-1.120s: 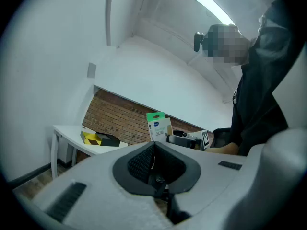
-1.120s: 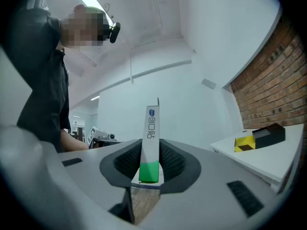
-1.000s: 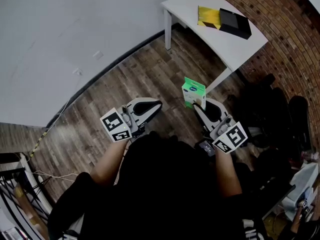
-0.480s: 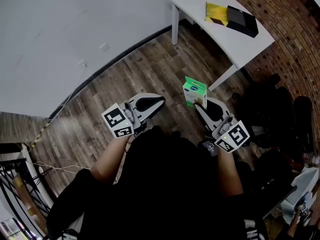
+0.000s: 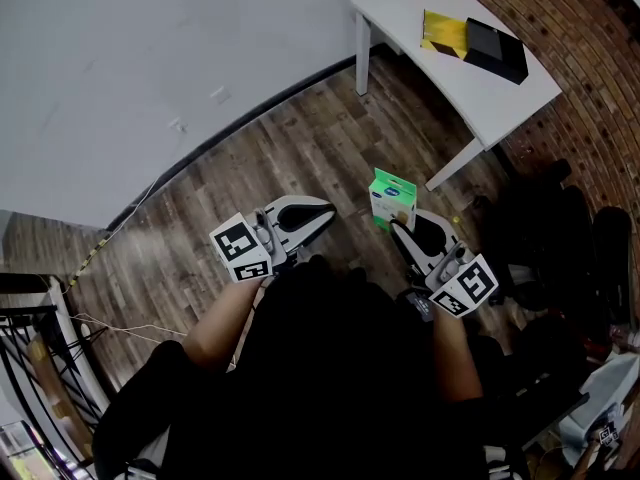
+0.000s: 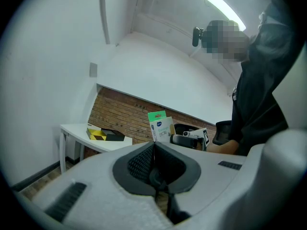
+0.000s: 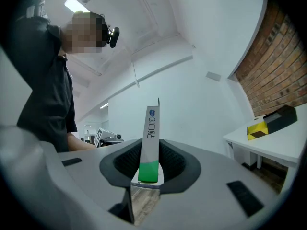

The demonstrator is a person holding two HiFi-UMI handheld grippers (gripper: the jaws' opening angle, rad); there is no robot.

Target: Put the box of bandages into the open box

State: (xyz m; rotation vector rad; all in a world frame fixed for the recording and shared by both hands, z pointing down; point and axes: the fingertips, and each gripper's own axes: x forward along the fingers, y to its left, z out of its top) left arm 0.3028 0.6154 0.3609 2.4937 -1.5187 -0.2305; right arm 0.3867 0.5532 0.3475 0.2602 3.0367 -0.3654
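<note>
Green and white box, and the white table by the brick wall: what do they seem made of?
The green and white box: probably thin printed cardboard, going by its flat panels, sharp folded edges and printed faces. The white table: a smooth, matt white top with a thin straight edge, likely laminated board or painted wood; the pictures leave that open.

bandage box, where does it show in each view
Head view: bandage box right of centre, in the right gripper's jaws.
Left gripper view: bandage box at centre, beyond the jaws.
Right gripper view: bandage box edge-on at centre, between the jaws.
Shared landmark: white table by the brick wall.
</note>
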